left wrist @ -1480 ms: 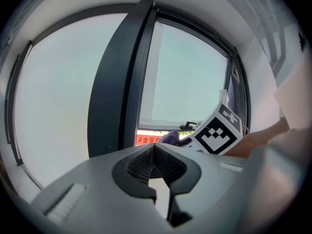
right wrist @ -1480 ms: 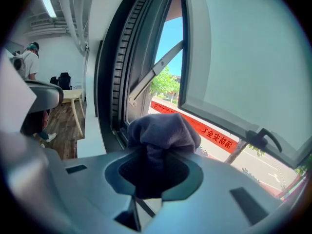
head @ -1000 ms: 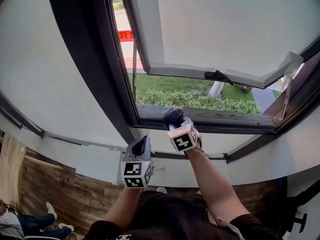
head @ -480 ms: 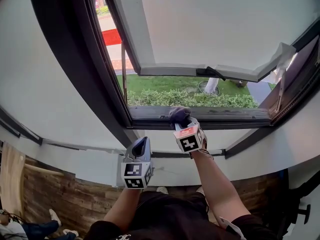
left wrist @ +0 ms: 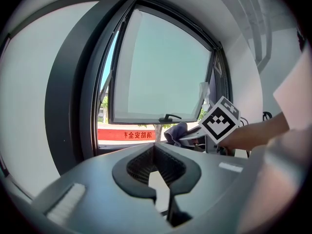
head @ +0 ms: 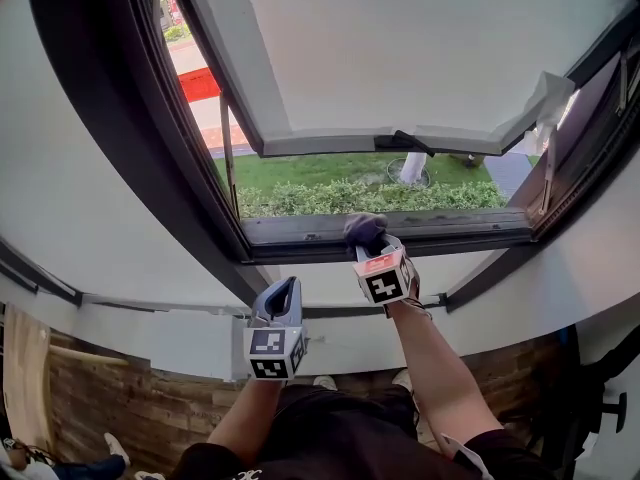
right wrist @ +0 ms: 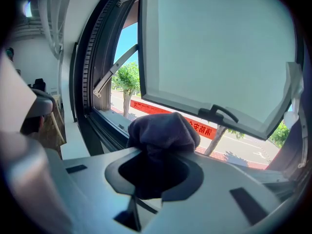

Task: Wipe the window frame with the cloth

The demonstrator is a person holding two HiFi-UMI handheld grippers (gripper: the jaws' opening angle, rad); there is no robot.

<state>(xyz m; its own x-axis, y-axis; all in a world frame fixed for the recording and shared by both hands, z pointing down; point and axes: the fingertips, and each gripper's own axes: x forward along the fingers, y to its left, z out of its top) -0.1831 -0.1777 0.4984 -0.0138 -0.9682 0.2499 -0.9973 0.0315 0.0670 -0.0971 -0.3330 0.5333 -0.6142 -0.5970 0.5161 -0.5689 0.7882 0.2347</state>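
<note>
My right gripper [head: 366, 244] is shut on a dark bunched cloth [head: 362, 229] and presses it onto the bottom rail of the dark window frame [head: 450, 230], left of the middle. The right gripper view shows the cloth [right wrist: 163, 130] bulging out of the jaws of that gripper [right wrist: 148, 191], over the rail [right wrist: 105, 130]. My left gripper [head: 280, 298] hangs lower, in front of the white wall below the sill; its jaws are shut with nothing between them. Its own view shows the left gripper [left wrist: 160, 191] aimed at the window, with the cloth [left wrist: 176, 130] beyond.
The window sash [head: 400, 58] is swung outward, with a black handle [head: 415, 145] on its lower edge. A stay arm [head: 228, 158] spans the left side of the opening. Grass and a hedge [head: 360, 196] lie outside. Wood flooring [head: 110, 408] is below.
The right gripper has slid the cloth a little to the right along the bottom rail. The head view has tilted and shifted. The left gripper has barely moved.
</note>
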